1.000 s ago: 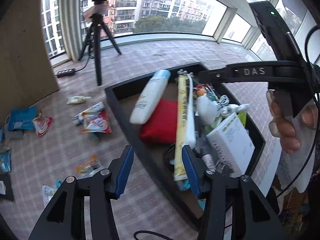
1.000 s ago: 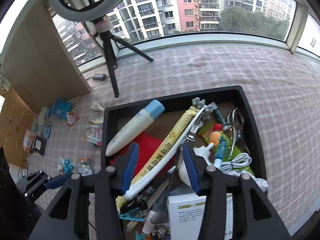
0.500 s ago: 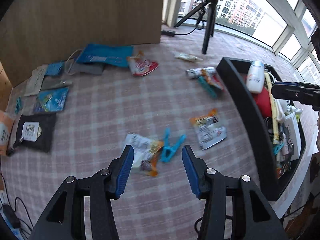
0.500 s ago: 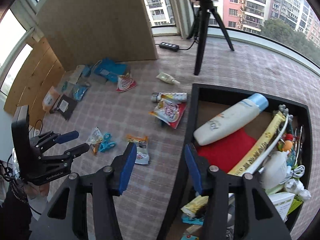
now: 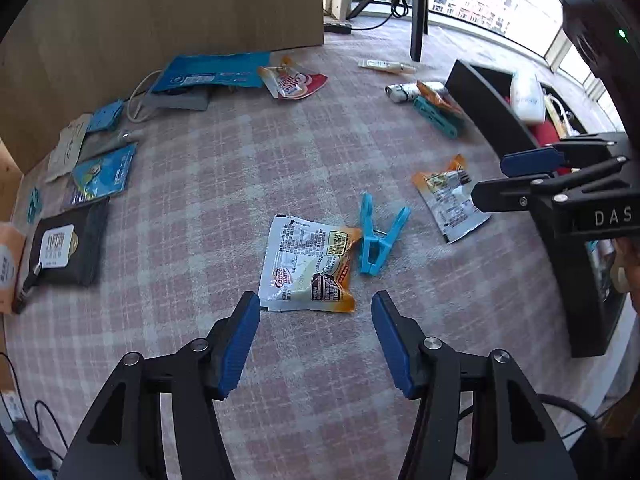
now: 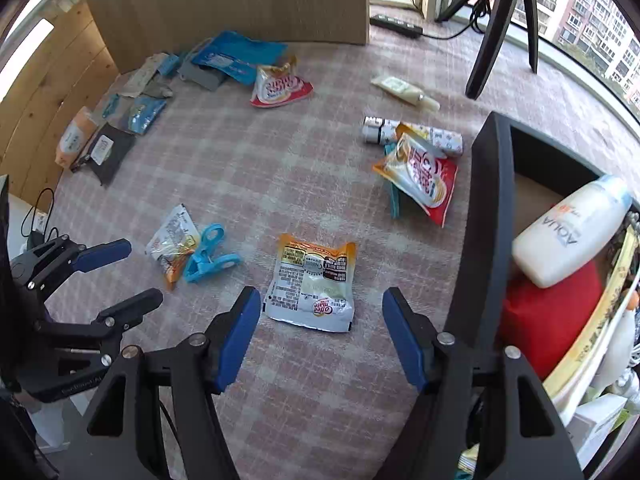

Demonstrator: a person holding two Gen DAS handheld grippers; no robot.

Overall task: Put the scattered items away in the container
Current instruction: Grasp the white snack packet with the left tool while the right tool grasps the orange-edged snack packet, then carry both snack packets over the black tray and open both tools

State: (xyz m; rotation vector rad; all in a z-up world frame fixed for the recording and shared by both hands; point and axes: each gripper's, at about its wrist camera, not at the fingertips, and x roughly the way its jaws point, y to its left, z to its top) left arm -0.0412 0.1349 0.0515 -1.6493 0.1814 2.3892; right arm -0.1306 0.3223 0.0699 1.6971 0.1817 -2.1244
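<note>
While both sets of fingers gape empty, each lines up on its own sachet: the left gripper (image 5: 316, 338) faces the packet (image 5: 307, 264) touching the blue clip (image 5: 380, 236), the right gripper (image 6: 322, 334) the packet (image 6: 312, 282) beside the black bin (image 6: 482, 216), judged ready for simultaneous pickups.

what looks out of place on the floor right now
Several items lie outside the black container: two Coffee-mate sachets, a blue clip touching the first one, and a red snack packet tilted over other items.
</note>
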